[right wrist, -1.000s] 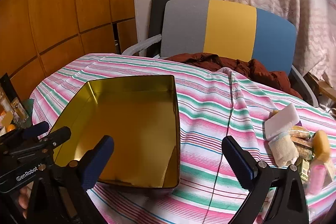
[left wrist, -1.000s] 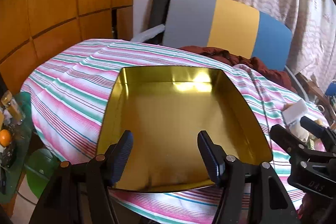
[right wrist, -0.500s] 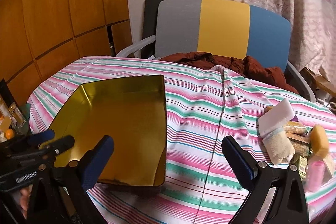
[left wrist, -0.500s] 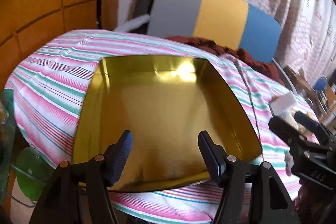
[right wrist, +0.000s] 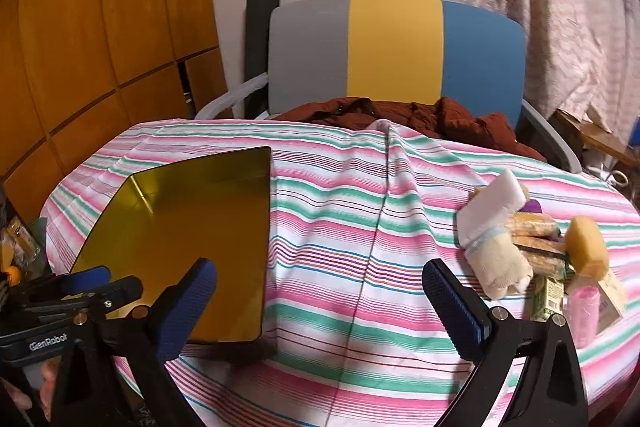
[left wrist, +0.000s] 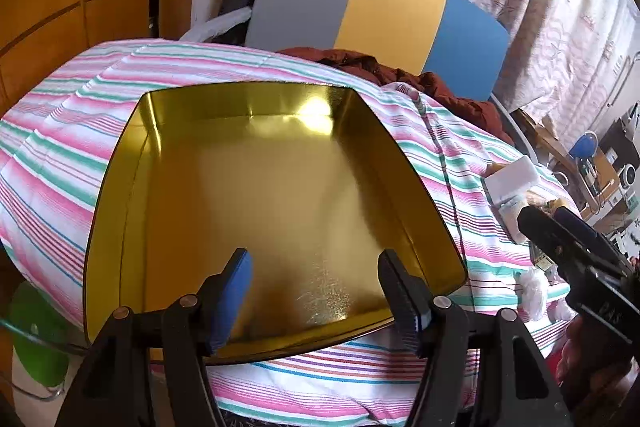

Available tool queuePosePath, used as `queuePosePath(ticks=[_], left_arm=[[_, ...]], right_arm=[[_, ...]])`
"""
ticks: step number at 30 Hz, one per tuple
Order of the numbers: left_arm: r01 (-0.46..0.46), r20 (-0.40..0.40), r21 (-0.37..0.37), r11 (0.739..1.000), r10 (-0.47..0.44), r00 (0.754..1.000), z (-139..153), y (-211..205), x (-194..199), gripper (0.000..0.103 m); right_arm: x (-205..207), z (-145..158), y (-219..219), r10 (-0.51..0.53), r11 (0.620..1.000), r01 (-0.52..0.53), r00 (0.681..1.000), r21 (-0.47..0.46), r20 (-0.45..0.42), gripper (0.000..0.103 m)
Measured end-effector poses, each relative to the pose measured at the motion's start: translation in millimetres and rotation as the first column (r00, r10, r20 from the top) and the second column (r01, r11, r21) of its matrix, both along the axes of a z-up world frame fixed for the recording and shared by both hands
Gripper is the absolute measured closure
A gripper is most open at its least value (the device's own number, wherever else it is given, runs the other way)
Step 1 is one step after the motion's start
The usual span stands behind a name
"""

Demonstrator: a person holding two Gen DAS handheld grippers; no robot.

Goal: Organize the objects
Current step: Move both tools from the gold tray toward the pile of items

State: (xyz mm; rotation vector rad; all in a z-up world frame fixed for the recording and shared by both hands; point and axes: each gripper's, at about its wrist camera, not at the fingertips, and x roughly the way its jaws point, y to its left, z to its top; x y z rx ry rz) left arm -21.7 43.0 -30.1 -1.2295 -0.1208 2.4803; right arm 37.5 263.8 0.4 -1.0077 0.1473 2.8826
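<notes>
- Left gripper [left wrist: 316,291] is held with its jaws spread wide over the near end of the gold tin [left wrist: 272,187]; nothing is gripped between the blue pads.
- Right gripper [right wrist: 320,303] is likewise spread wide and holds nothing, hovering over bare striped tablecloth [right wrist: 360,227] between the tin and the pile of small items [right wrist: 532,251].
- Tin interior is seen only from the left wrist view: shiny bottom, no contents, a bright glare at the far wall.
- Pile is seen clearly only from the right wrist view: a white foam block [right wrist: 492,203], a rolled cream cloth [right wrist: 496,263], a yellow sponge [right wrist: 588,243], a pink roll [right wrist: 584,311], a green carton [right wrist: 550,295]; all lie on the cloth, well apart from the tin.
- Each gripper is caught at the edge of the other's view; fingers of a hand are glimpsed under each.
- "GenRobot" is read on the left tool's body in the right wrist view; carton print is too small to read.
- Chair back [right wrist: 396,47] in grey, yellow and blue is noted behind the table, with a rust-red garment [right wrist: 440,119] on it.
</notes>
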Motion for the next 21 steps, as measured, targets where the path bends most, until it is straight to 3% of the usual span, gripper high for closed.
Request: queuePosePath(ticks=[3, 7, 13, 21], left_arm=[[-0.001, -0.011, 0.016, 1.0, 0.001, 1.0, 3, -2, 0, 0.024], [0.014, -0.05, -0.035, 0.999, -0.016, 0.999, 9, 5, 1, 0.022], [0.144, -0.104, -0.096, 0.985, -0.153, 0.983, 21, 46, 7, 0.02], [0.315, -0.138, -0.131, 0.94, -0.332, 0.933, 28, 100, 23, 0.02]], right_arm=[[0, 1, 0, 0.008, 1.0, -0.008, 1.0, -0.002, -0.001, 0.0], [4, 7, 2, 0.014, 1.0, -0.014, 1.0, 0.003, -0.02, 0.0], [18, 16, 34, -0.063, 0.998, 0.064, 0.997, 0.02, -0.038, 0.0], [47, 18, 104, -0.235, 0.972, 0.235, 0.972, 0.01, -0.008, 0.0]])
